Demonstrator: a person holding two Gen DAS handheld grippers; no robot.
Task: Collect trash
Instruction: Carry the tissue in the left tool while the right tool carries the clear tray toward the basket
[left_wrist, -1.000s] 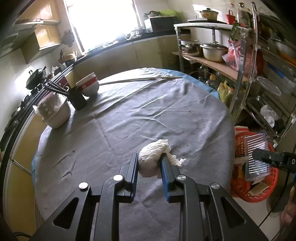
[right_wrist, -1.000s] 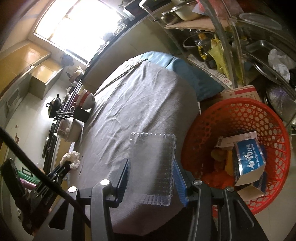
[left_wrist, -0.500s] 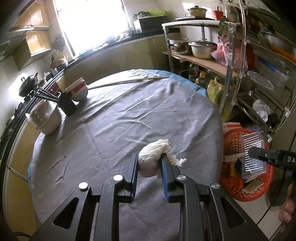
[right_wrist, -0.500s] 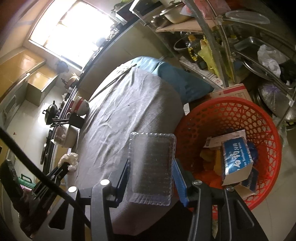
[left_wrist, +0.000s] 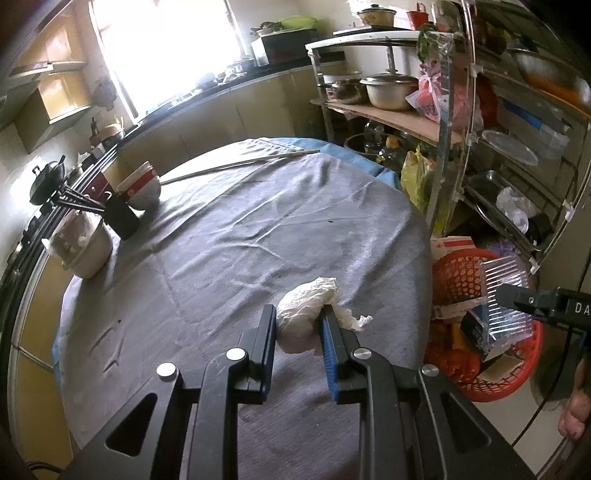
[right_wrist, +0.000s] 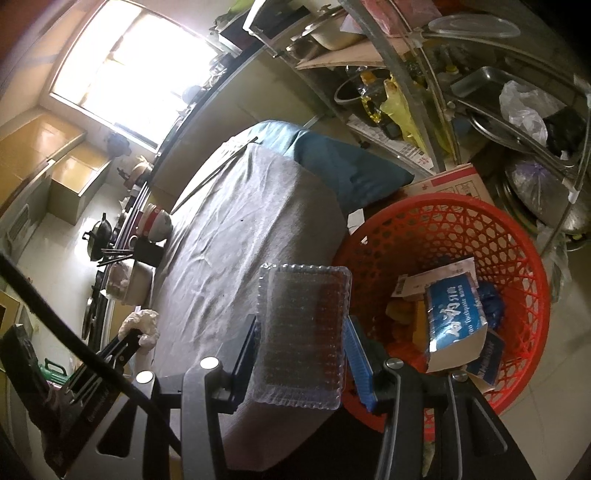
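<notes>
The black left gripper with blue finger pads (left_wrist: 298, 328) reaches forward and level, its two fingers (left_wrist: 266, 334) drawn in close and pressing a crumpled white tissue wad (left_wrist: 303, 314) from either side. The black right gripper with blue finger pads (right_wrist: 302, 345) points downward, its fingers (right_wrist: 357, 356) set wider and clamping a clear ribbed plastic tray (right_wrist: 301, 332) by its long edges. At the left view's lower right edge a bare hand (left_wrist: 574, 413), probably the person's right, shows only in part.
</notes>
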